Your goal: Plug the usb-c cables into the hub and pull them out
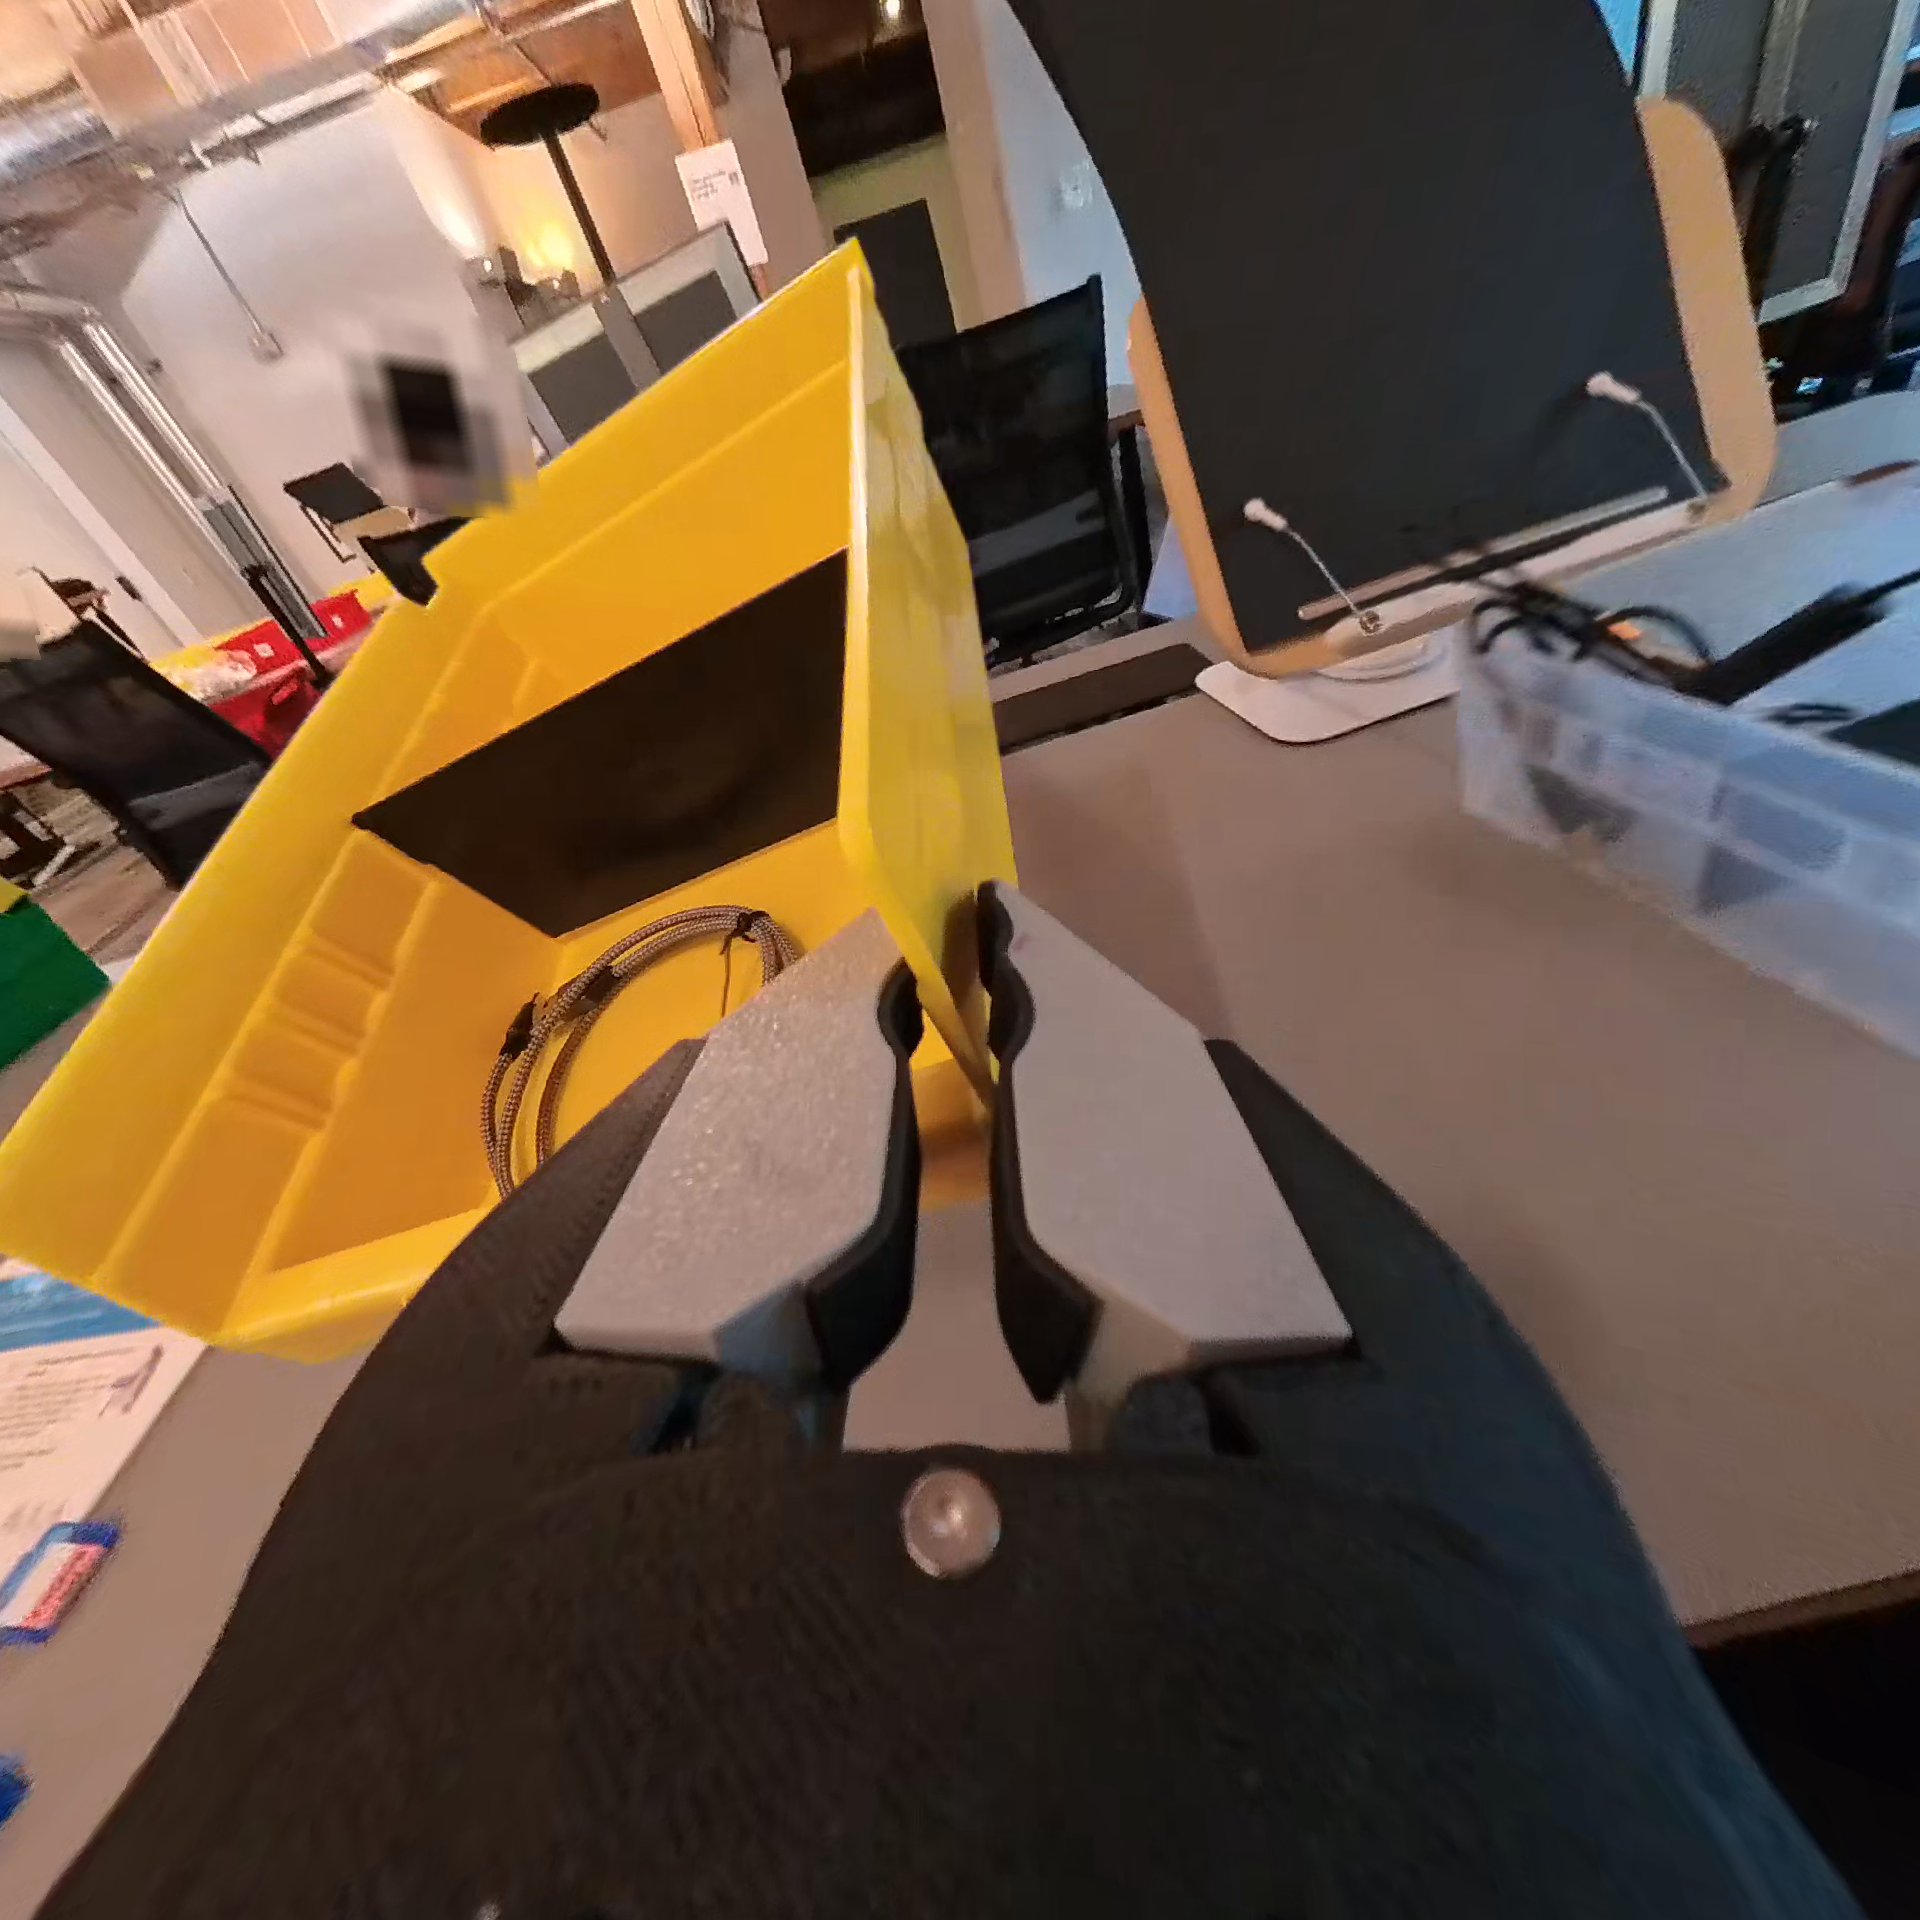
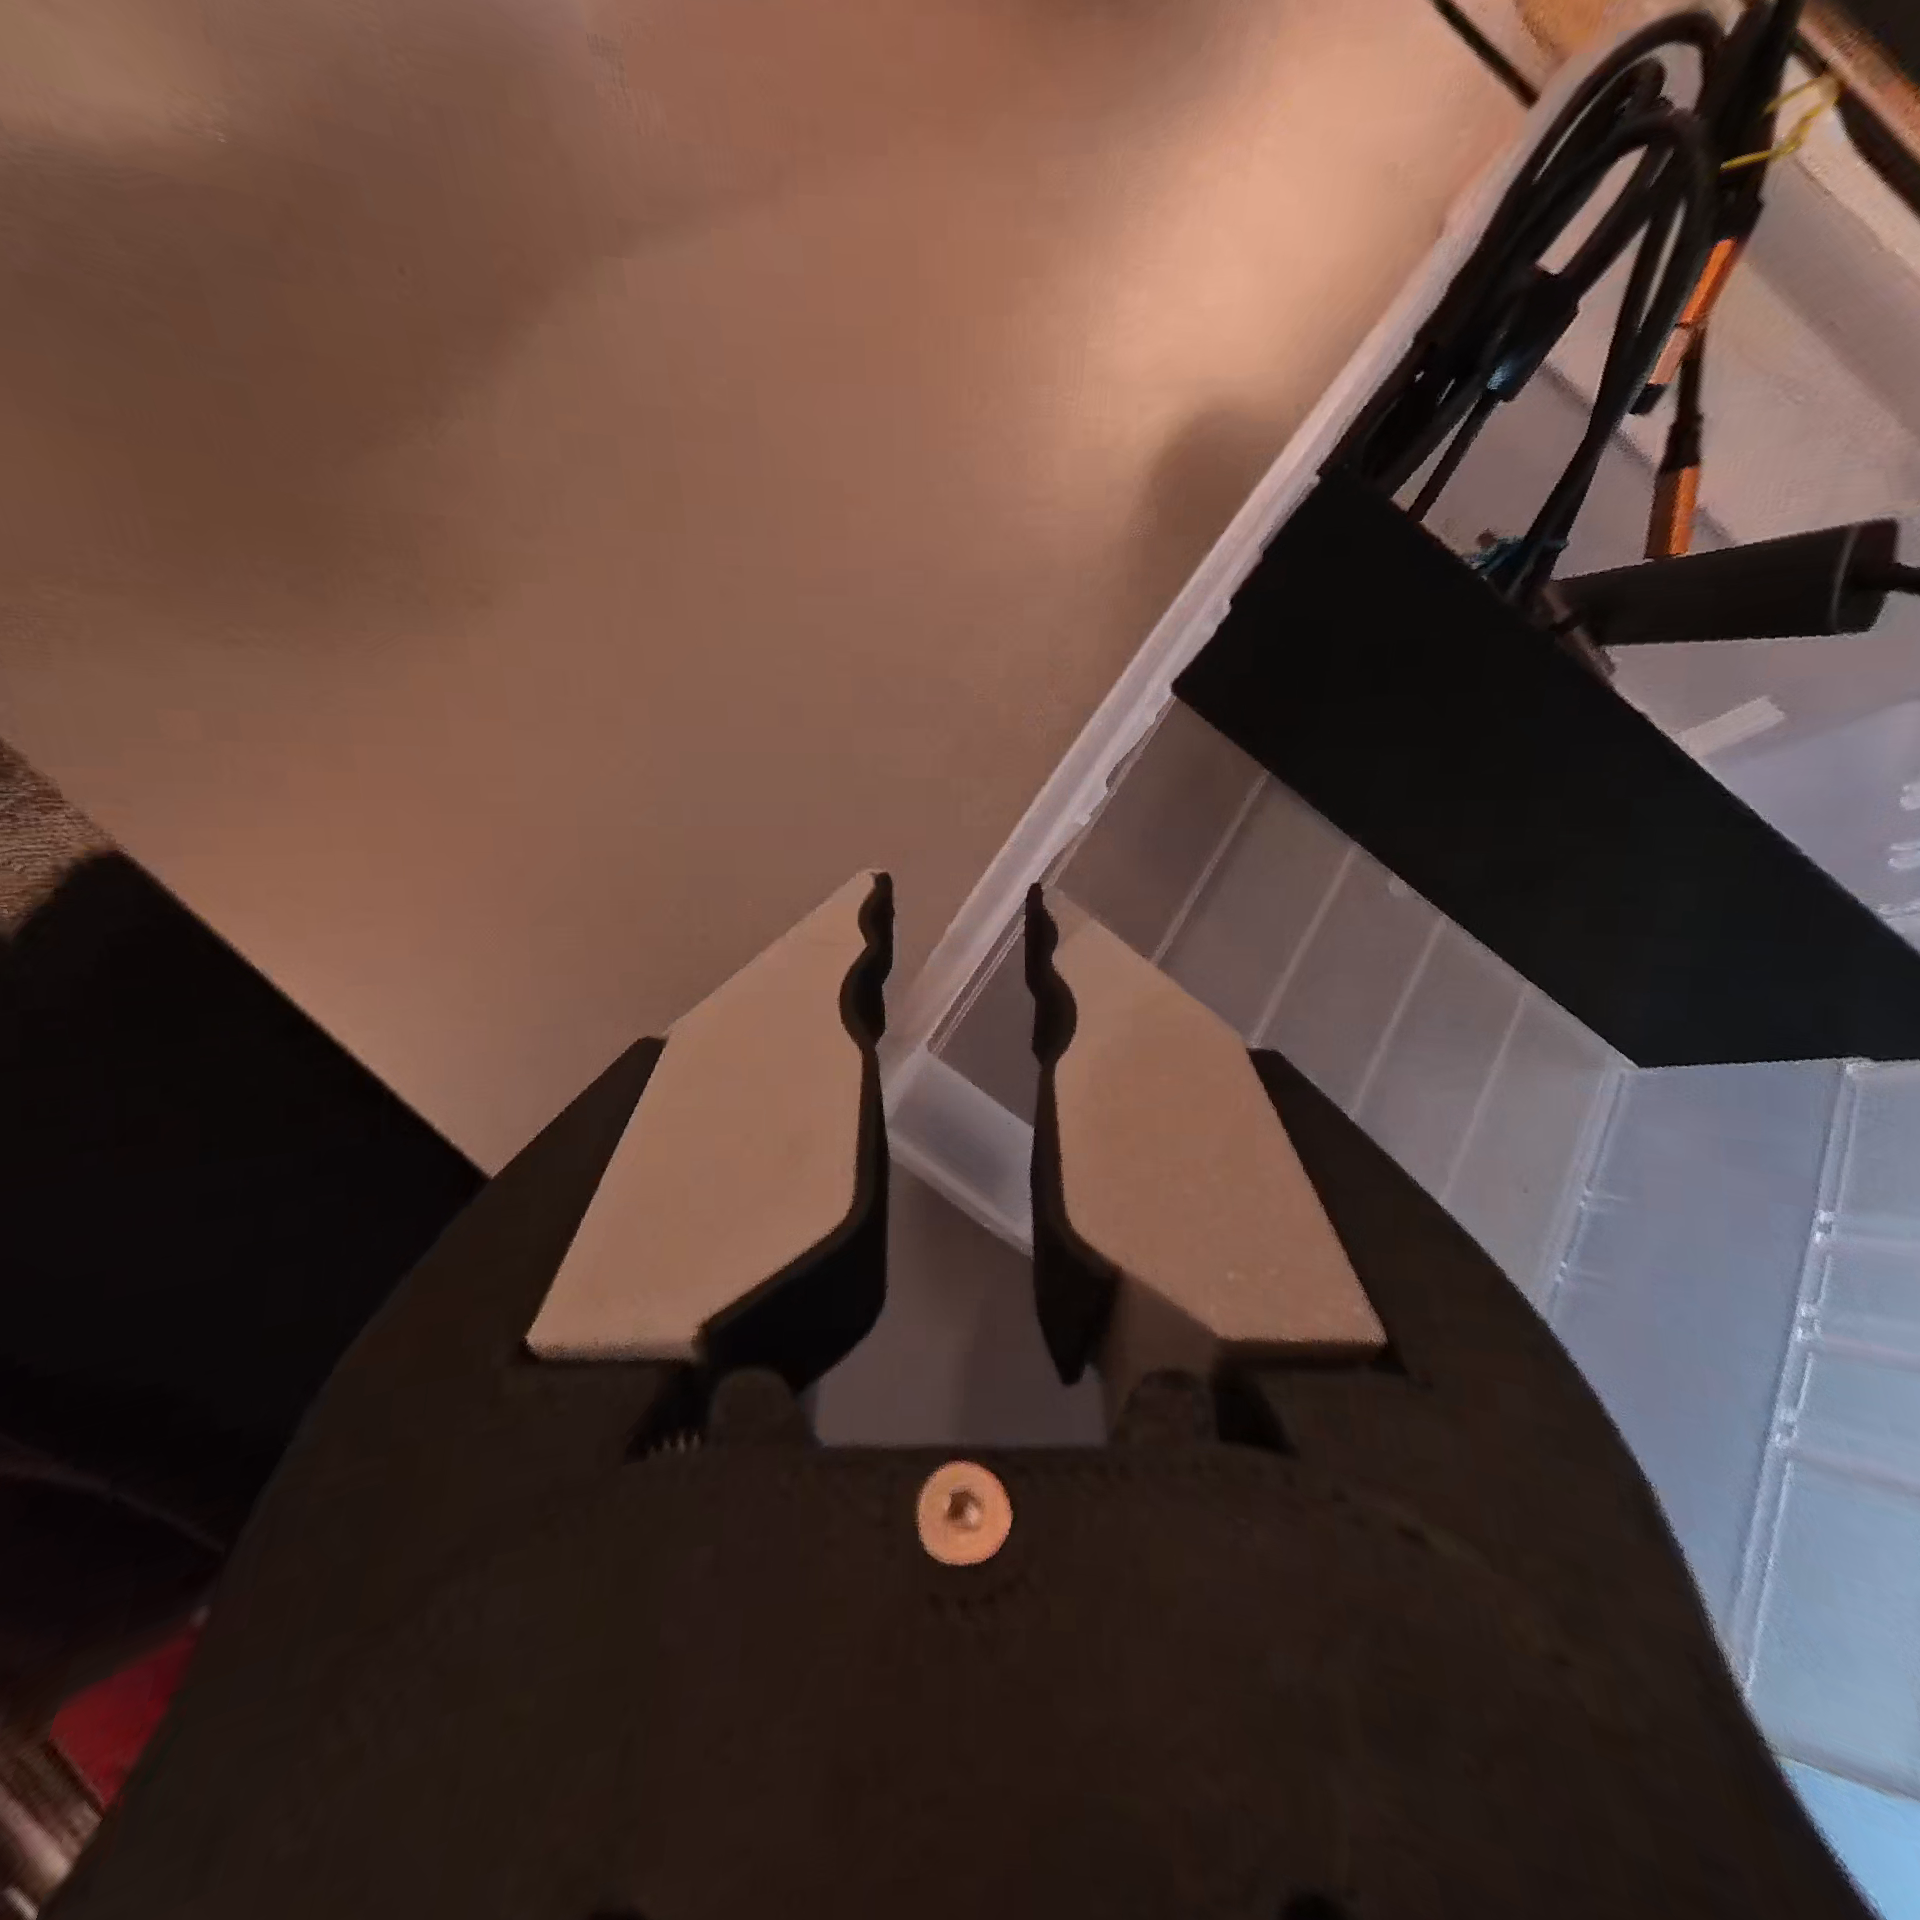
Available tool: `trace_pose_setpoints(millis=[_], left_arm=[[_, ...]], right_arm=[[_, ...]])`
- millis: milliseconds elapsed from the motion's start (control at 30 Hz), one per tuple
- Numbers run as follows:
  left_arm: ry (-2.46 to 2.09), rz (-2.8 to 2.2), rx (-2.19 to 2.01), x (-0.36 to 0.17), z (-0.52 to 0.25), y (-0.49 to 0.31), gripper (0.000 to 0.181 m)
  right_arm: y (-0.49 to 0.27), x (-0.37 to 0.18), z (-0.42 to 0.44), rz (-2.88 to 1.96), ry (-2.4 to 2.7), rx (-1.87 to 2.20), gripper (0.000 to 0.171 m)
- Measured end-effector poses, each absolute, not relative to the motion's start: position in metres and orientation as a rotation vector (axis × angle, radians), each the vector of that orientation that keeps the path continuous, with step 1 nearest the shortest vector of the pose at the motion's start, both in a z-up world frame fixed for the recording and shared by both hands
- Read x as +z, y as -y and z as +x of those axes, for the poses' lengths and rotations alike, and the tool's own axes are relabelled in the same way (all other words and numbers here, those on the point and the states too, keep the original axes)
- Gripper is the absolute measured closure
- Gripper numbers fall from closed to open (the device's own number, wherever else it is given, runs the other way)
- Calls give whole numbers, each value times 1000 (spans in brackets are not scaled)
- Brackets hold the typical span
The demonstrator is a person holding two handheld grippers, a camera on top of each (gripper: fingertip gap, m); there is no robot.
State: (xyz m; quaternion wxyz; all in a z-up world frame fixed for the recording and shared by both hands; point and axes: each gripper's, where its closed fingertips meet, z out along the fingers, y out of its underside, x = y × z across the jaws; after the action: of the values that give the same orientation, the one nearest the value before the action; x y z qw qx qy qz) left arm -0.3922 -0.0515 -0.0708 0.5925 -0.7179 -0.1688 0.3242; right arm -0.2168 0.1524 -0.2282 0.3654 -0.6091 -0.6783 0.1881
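Note:
My left gripper is shut on the right side wall of a yellow bin, which is tipped up on the grey table. A coiled grey braided cable and a black pad lie inside the bin. My right gripper is open with a narrow gap, at the near corner of a clear plastic bin. The corner shows between the jaws, and I cannot tell if they touch it. Inside the clear bin are a dark grey hub, black and orange cables and a black sheet.
The clear bin shows blurred at the right of the left wrist view. A monitor's back on a white stand is behind it. Papers lie at the front left. The table's edge runs at the right.

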Motion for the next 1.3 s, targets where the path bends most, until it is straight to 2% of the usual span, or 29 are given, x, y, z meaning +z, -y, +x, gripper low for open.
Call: trace_pose_setpoints(millis=[100,267,300,367,467,600,667,800,867,1067,1300], left_arm=[[391,-1641,768,-62,-393,57,177],[414,-1586,787,-54,-400,79,177],[432,-1564,785,-52,-404,86,177],[473,-1532,790,-50,-413,102,176],[512,-1515,825,-47,-421,124,177],[379,-1539,902,-35,-403,119,178],[245,-1566,934,-30,-379,98,178],[-12,-1584,847,-23,-302,32,177],[-151,-1589,785,-30,-257,-6,177],[-413,-1681,536,-92,-141,-116,176],[-564,-1837,421,-174,-75,-222,175]], right_arm=[[-93,-226,-261,-1456,1794,518,147],[17,-222,-347,-1259,1885,653,135],[40,-219,-360,-1223,1908,720,138],[73,-202,-371,-1201,1917,854,132],[84,-152,-355,-1118,1842,1052,134],[38,-113,-305,-1092,1795,1147,133],[5,-107,-273,-1078,1800,1146,140],[-93,-87,-195,-1005,1680,964,157],[-149,-78,-151,-1053,1591,853,157],[-249,-89,-38,-1258,1492,669,156],[-248,-129,-15,-1298,1576,650,153]])
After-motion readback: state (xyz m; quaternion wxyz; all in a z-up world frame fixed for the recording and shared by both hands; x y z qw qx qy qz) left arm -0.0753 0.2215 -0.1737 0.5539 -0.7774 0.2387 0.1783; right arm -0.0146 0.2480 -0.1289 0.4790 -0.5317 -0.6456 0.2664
